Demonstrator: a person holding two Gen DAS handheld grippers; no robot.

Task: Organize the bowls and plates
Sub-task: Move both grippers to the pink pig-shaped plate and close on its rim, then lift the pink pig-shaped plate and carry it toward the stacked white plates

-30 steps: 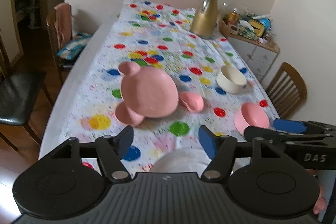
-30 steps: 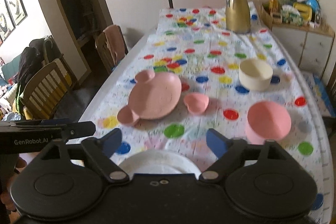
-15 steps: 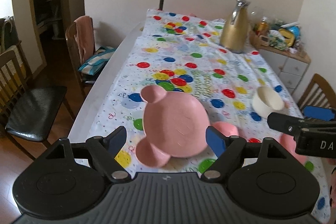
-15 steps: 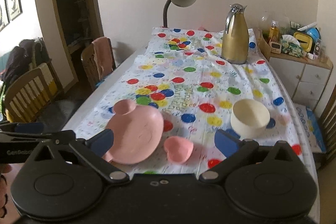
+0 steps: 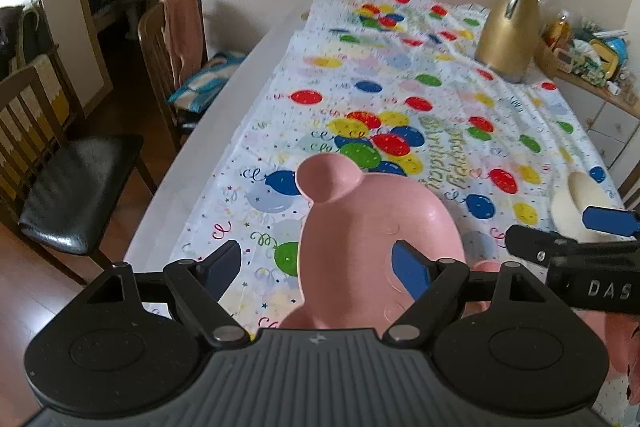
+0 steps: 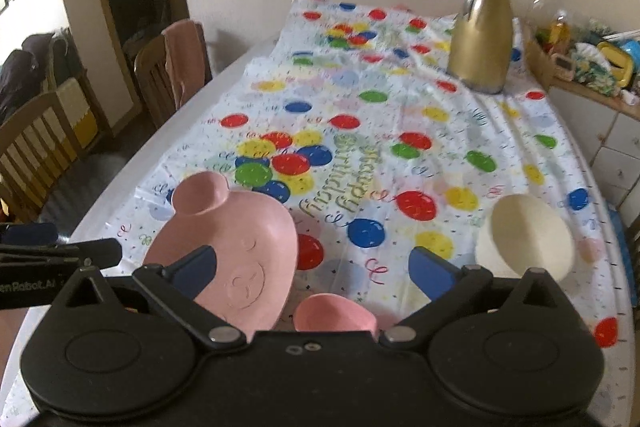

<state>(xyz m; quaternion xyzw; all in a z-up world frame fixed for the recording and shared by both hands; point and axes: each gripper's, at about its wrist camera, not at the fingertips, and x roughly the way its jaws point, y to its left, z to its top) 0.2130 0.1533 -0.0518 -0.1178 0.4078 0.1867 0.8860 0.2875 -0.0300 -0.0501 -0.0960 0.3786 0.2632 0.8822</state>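
On the bench (image 6: 224,79) with its balloon cloth, the pink bear-shaped plate (image 6: 240,247) lies at seven o'clock in the right wrist view, a small pink heart dish (image 6: 334,313) just beside it at six and the cream bowl (image 6: 524,239) well apart at four. Left hand-held gripper (image 5: 318,265) and right hand-held gripper (image 6: 314,265) both gape wide, having just been opening, with nothing gripped

The desk (image 6: 188,107) is covered by a balloon-print birthday cloth (image 6: 400,131). Near its front edge lie a pink bear-face plate (image 6: 240,251), a small pink heart dish (image 6: 332,315) and, toward the right edge, a cream bowl (image 6: 524,239). A gold jug (image 6: 482,43) stands near the far right corner.
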